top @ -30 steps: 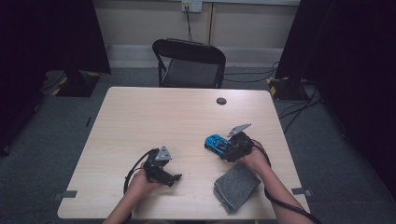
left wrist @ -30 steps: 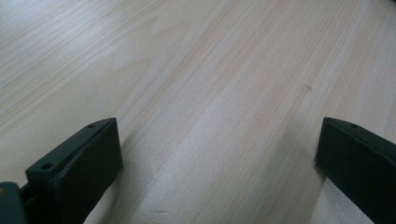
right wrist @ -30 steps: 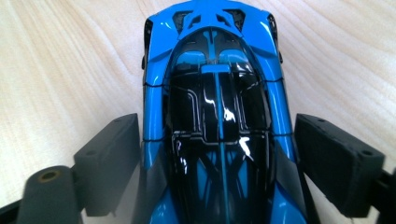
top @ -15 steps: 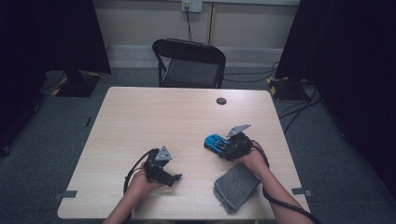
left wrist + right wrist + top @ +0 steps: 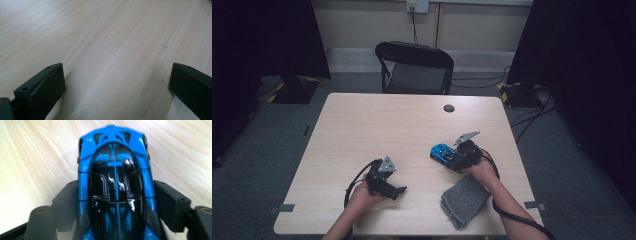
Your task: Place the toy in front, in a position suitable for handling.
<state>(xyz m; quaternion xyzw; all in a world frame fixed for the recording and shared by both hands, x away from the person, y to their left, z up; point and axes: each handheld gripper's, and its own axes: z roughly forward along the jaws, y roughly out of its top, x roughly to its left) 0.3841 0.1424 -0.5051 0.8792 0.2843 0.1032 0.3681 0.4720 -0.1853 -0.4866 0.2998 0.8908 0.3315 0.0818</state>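
on the right half of the table [image 5: 362,125], a little nearer than its middle, the blue toy sports car [image 5: 115,182] sits between the jaws of the right gripper [image 5: 451,159], which have just been closing and now press its two flanks. this looks like the grasp step; the next move likely calls for a steady lift. just near of it lies a folded grey cloth [image 5: 464,200]. the left gripper [image 5: 115,92] rests with jaws spread wide over bare wood, holding nothing.
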